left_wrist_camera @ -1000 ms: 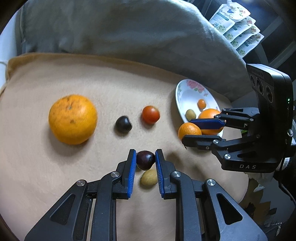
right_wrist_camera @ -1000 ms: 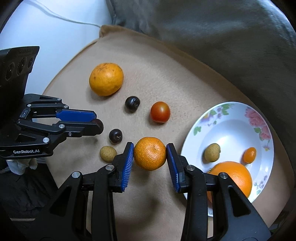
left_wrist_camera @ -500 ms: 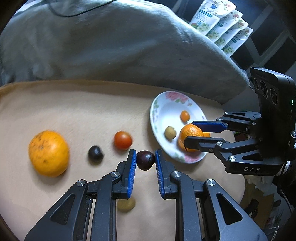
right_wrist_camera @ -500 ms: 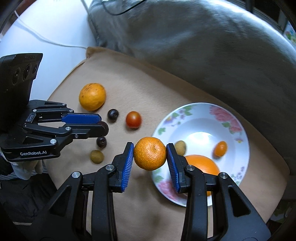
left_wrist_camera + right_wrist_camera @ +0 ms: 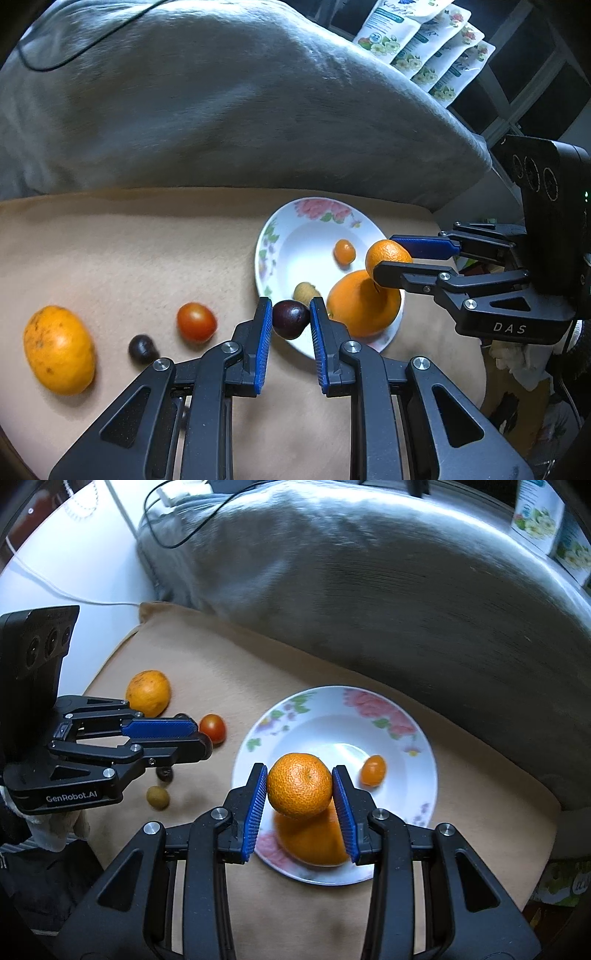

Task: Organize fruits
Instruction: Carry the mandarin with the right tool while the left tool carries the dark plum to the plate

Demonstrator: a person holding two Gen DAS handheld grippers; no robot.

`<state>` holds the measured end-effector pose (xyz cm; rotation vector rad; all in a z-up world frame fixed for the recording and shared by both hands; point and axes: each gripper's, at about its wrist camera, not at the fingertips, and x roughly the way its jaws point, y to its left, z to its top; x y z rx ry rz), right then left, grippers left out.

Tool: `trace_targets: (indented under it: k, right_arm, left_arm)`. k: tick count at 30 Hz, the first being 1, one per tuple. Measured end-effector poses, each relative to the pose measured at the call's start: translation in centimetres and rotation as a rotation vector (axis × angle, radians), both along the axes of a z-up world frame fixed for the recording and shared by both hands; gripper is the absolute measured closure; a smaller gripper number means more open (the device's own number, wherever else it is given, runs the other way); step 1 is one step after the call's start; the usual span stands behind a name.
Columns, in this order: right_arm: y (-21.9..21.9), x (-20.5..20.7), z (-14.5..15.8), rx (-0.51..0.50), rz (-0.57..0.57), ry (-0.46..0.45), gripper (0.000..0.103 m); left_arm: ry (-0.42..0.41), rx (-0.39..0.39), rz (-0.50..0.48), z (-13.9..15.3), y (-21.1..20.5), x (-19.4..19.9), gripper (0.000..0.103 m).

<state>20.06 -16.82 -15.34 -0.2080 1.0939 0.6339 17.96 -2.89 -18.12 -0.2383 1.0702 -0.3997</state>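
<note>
Fruits are mid-transfer: both grippers carried their loads from over the beige cushion to the plate in approx the last sec. Right gripper (image 5: pixel 300 784), clenched on the mandarin (image 5: pixel 299 785), was out over bare cushion left of the plate (image 5: pixel 424 746); now it hangs at frame centre of the right wrist view, directly above the big orange (image 5: pixel 312 840) already on the plate. Left gripper (image 5: pixel 290 319), clamped on a dark plum (image 5: pixel 290 318), came off the cushion w/ it and now sits at the plate's near-left rim, low centre of the left wrist view, just beside the small tan fruit (image 5: pixel 306 291) in the dish. Tiny kumquat (image 5: pixel 373 770) also lies in the plate, right of centre

Meaning: two more pieces are prob one release away from being sorted. Mandarin looks likely to land on the big orange & roll, so it may want a nudge toward open white bowl area first

Left on the cushion: large orange (image 5: pixel 59 349) at lower left, dark plum no. 2 (image 5: pixel 142 348), tomato (image 5: pixel 196 321), plus a tan longan-like fruit (image 5: pixel 157 796) seen lower left in the right wrist view. Task roughly half done by my read
</note>
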Motion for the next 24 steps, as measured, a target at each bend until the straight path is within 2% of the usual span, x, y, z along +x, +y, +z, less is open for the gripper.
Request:
trace_targets:
  k: [14, 24]
  right_arm:
    - [-2.6, 2.4, -1.8, 0.0, -0.062, 0.028, 0.065]
    - [-3.5, 3.0, -2.7, 0.015, -0.088, 0.054, 0.065]
  left_arm:
    - [-0.018, 0.05, -0.012, -0.3, -2.1, 2.0, 0.084]
    - [-0.054, 0.14, -0.033, 0.0, -3.8, 2.6, 0.084]
